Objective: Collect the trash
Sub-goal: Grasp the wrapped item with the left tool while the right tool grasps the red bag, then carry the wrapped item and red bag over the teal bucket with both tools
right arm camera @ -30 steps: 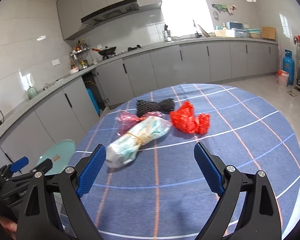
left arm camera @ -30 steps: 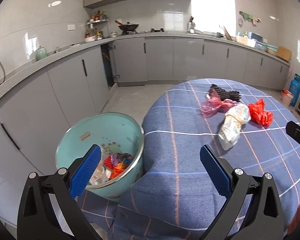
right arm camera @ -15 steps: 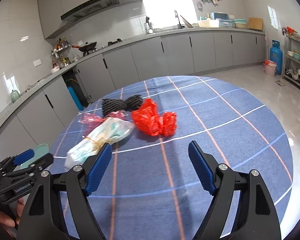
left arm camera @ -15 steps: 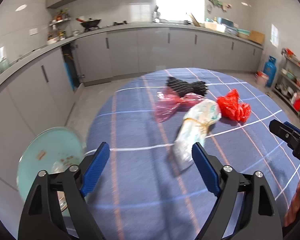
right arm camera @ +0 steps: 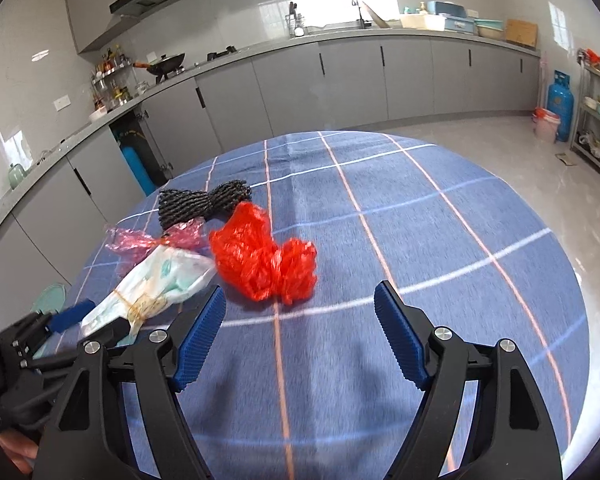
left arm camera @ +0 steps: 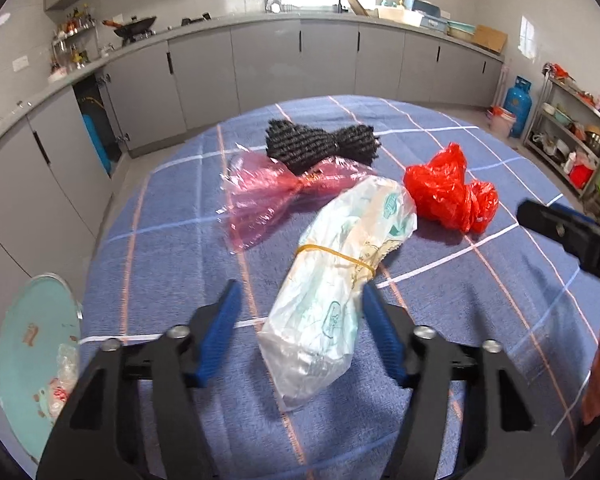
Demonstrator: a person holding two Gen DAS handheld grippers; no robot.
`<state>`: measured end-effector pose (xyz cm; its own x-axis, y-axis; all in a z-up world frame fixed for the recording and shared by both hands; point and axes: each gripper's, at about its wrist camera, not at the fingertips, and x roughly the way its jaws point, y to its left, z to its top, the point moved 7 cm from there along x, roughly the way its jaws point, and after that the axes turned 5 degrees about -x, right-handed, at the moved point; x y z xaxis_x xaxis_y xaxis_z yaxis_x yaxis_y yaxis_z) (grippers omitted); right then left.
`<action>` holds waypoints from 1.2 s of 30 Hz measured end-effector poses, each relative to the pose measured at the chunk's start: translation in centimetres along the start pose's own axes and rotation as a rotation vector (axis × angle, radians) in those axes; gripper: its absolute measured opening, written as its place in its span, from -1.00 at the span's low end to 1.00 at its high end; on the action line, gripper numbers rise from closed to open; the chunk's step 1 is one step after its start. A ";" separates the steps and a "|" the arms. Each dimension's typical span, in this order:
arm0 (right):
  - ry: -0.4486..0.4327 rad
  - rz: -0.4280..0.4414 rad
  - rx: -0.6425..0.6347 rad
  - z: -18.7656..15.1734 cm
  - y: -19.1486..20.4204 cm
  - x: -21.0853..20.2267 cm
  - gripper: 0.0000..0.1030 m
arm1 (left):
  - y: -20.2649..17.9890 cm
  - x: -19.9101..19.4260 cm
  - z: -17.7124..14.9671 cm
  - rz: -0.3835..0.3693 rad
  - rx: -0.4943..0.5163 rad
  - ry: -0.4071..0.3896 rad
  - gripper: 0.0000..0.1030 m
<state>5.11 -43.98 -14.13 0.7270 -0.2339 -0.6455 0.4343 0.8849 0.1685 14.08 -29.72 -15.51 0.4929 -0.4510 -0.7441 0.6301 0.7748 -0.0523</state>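
A white plastic bundle [left arm camera: 340, 264] tied with a rubber band lies on the blue checked tablecloth [left arm camera: 160, 280]. Its near end sits between the fingers of my left gripper [left arm camera: 300, 332], whose jaws are closing; the left pad still stands clear of it. Beyond lie pink film [left arm camera: 260, 196], a black net [left arm camera: 320, 144] and a red bag [left arm camera: 448, 192]. In the right wrist view my right gripper [right arm camera: 300, 332] is open with nothing between its fingers, just short of the red bag [right arm camera: 264, 264]. The bundle [right arm camera: 156, 276] lies to its left.
A teal bin [left arm camera: 28, 340] with trash in it stands on the floor off the table's left edge. Grey kitchen cabinets [left arm camera: 268, 64] run along the far wall. A blue gas cylinder [right arm camera: 560, 100] and a shelf rack [left arm camera: 572, 140] are at the right.
My left gripper swung right from over the teal bin to the table, came down around the white bundle, and its jaws narrowed. My right gripper moved closer to the red bag.
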 end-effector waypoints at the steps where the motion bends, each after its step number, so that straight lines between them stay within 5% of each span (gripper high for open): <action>1: 0.007 0.009 -0.002 0.3 0.0 0.4 0.49 | 0.0 0.2 0.0 -0.015 -0.006 0.006 -0.10; 7: 0.066 0.051 -0.043 2.0 0.5 3.1 0.49 | -0.1 -0.6 -0.3 -0.037 0.004 -0.009 -0.36; 14: 0.136 0.098 -0.144 2.4 2.5 6.0 0.49 | 0.8 -3.4 -1.8 -0.061 -0.032 -0.032 -0.44; 20: 0.198 0.122 -0.142 1.0 2.7 7.3 -0.16 | 3.3 -6.3 -2.6 -0.055 -0.106 -0.072 -0.45; 24: 0.185 0.114 -0.110 0.7 2.8 6.2 -0.40 | 4.7 -7.6 -2.6 -0.005 -0.129 -0.108 -0.45; 36: 0.029 0.188 0.012 0.1 7.1 -2.1 -0.43 | 7.6 -11.4 -2.6 0.061 -0.201 -0.203 -0.45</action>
<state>6.69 -37.26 -11.50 0.7805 -0.0530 -0.6229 0.2987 0.9069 0.2972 11.69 -17.50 -9.18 0.6490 -0.4642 -0.6028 0.4735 0.8666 -0.1575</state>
